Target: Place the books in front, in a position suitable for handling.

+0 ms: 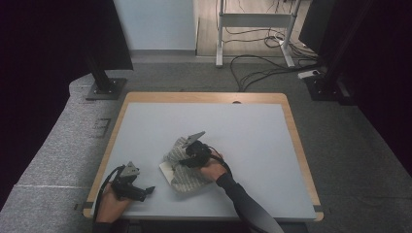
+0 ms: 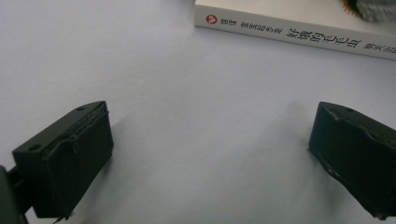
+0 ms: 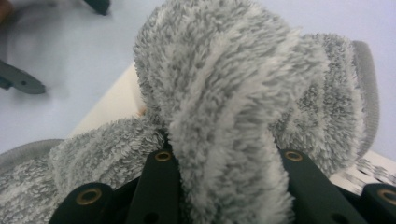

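Grey carpet, trailing floor cables and dark stands surround a pale work table with a wooden border.

Item in hand: a fluffy grey striped towel, lying left of centre on the near half of the table. It partly covers a white book, whose near corner shows from under the cloth. The book's spine, printed with characters, is seen in the left gripper view.

Right gripper: positioned over the towel, held by a hand in a dark sleeve. In the right gripper view its jaws are pinched tight on a raised fold of the towel, the pile bulging up between them. Grip looks secure.

Left gripper: resting near the front left corner of the table, well apart from the towel. Its jaws stand wide apart with nothing but bare table between them.

Assessment: the step in hand appears to be lifting or dragging the towel by the pinched fold, either to clear it off the book or to fold it over. The next move calls for a steady pull that keeps the fold clamped and does not shift the book beneath; the idle left gripper may need to steady the book or take a second edge.
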A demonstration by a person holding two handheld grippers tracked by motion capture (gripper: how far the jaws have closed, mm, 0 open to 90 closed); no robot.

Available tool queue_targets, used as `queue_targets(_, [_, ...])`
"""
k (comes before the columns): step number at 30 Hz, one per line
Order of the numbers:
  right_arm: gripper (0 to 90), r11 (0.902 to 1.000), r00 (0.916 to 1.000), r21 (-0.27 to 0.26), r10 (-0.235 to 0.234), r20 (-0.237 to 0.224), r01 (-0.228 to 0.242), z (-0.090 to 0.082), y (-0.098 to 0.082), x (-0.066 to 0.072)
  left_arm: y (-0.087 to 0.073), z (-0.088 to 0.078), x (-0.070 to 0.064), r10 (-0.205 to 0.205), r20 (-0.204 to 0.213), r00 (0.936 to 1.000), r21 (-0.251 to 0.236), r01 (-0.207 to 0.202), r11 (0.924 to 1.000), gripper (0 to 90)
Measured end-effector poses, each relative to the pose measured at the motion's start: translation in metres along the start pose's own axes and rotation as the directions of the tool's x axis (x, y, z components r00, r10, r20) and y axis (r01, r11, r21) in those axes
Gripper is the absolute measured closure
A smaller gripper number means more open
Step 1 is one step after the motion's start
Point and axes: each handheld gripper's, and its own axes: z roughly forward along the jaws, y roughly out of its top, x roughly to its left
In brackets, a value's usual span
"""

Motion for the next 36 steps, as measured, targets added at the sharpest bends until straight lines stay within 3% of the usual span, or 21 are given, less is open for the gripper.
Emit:
queue_targets(10, [70.5,0.999,0.9978,0.004,-0.044,-0.049,0.045,0.012,0.01,0.024,0.0,0.0,0.0,0.0,0.001,1.0,0.001,0.0,1.0,0.0])
queue_targets(15, [70.6,0.9983,0.9967,0.003,-0.058,-0.057,0.058,0.017,0.015,0.03,0.0,0.0,0.0,0.0,0.001,1.0,0.001,0.0,1.0,0.0])
queue_targets(36, [70.9,0.9981,0.998,0.014,-0.059,-0.02,0.06,0.038,0.036,0.025,0.0,0.0,0.0,0.003,0.0,1.0,0.002,-0.003,1.0,0.0])
